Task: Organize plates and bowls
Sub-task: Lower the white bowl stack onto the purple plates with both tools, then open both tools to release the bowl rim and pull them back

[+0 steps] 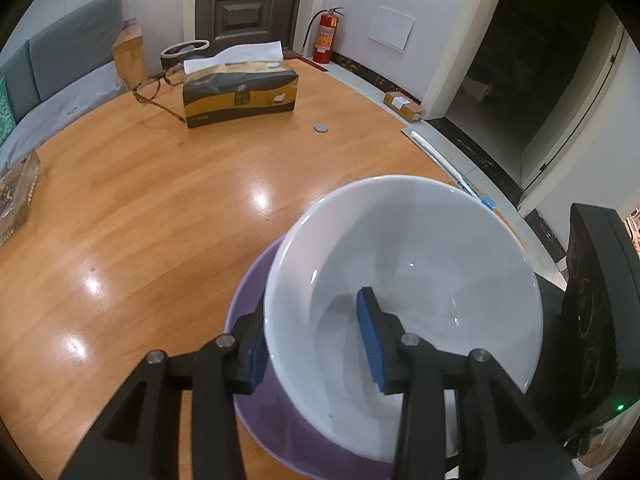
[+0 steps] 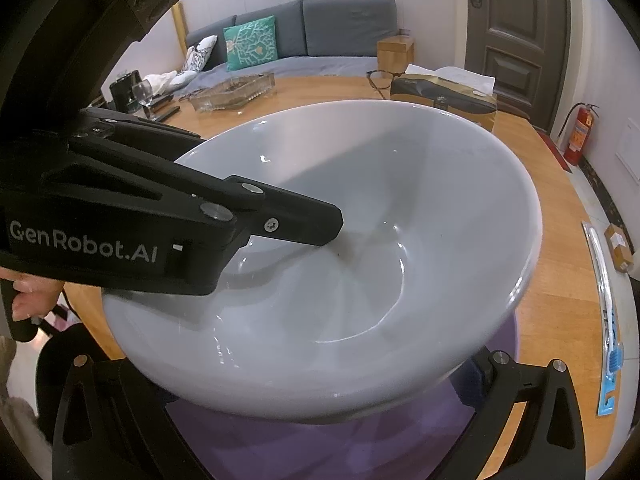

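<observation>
A white bowl (image 1: 416, 264) hangs tilted over a purple plate (image 1: 276, 432) on the wooden table (image 1: 140, 220). My left gripper (image 1: 316, 340) is shut on the bowl's near rim, one blue pad (image 1: 370, 336) inside the bowl and the other outside. In the right wrist view the bowl (image 2: 400, 208) fills the middle, with the left gripper (image 2: 320, 224) reaching into it from the left. My right gripper (image 2: 316, 396) is open, its fingers on either side beneath the bowl, above the purple plate (image 2: 340, 448). Its fingertips are hidden by the bowl.
A tissue box (image 1: 240, 92), glasses (image 1: 156, 92) and a small grey disc (image 1: 320, 128) lie at the far side. A glass tray (image 1: 16, 192) sits at the left edge. A blue-handled tool (image 2: 610, 320) lies on the table's right side. A sofa stands beyond.
</observation>
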Demonstrator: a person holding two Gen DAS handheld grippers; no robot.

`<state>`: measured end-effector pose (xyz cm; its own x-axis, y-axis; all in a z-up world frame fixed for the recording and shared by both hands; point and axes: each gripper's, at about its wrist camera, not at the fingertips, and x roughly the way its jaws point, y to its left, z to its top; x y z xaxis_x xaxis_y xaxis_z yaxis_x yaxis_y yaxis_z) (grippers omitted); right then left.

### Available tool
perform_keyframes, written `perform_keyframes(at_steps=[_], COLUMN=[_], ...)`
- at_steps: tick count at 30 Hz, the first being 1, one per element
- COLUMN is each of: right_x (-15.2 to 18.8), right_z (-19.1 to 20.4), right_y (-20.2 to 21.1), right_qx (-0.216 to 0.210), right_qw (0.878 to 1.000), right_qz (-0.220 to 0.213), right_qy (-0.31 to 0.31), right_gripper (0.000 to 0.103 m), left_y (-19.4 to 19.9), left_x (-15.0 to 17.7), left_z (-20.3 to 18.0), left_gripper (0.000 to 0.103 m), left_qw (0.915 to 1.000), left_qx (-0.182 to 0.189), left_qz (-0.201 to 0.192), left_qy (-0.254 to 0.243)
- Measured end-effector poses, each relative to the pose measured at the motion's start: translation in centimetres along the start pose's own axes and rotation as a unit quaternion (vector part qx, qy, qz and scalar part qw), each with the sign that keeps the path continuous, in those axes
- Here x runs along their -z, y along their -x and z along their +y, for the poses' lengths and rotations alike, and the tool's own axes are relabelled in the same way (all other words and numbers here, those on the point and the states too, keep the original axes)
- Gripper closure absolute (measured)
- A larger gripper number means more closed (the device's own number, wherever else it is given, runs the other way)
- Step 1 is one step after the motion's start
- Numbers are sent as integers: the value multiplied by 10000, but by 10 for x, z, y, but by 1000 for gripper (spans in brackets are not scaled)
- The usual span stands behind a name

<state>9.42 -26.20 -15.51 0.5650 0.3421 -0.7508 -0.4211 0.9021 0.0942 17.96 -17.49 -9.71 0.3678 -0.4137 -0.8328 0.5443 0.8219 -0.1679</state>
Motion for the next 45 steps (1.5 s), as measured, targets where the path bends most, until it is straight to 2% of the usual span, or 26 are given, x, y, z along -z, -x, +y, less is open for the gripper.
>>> perform_keyframes(at_steps=[18, 23, 25, 29, 32, 37, 45], right_x=[5, 8, 9, 12, 14, 19, 14], right_z=[0, 2, 2, 1, -2, -5, -6], right_y=[8, 15, 19, 33, 43, 62, 101], right_qx=[149, 274, 291, 364, 415, 562, 891], right_qw=[9998, 9995, 9994, 9990, 9987, 9976, 9937], right_qz=[-122, -144, -146, -267, -298, -388, -676], right_qy=[71, 76, 64, 49, 20, -63, -114], right_gripper=[2, 2, 2, 2, 1, 1, 1], left_y=[2, 15, 22, 41, 55, 83, 114], left_x=[-2, -2, -1, 2, 6, 17, 35], left_z=[2, 2, 1, -1, -1, 0, 13], left_gripper=[67, 64, 54, 45, 33, 17, 13], left_qw=[9997, 9996, 9996, 9994, 9991, 9978, 9947], left_qx=[-54, -133, -136, -126, -141, -329, -681], left_qz=[148, 68, 2, -151, -246, -410, -403], left_qy=[189, 239, 242, 268, 330, 401, 660])
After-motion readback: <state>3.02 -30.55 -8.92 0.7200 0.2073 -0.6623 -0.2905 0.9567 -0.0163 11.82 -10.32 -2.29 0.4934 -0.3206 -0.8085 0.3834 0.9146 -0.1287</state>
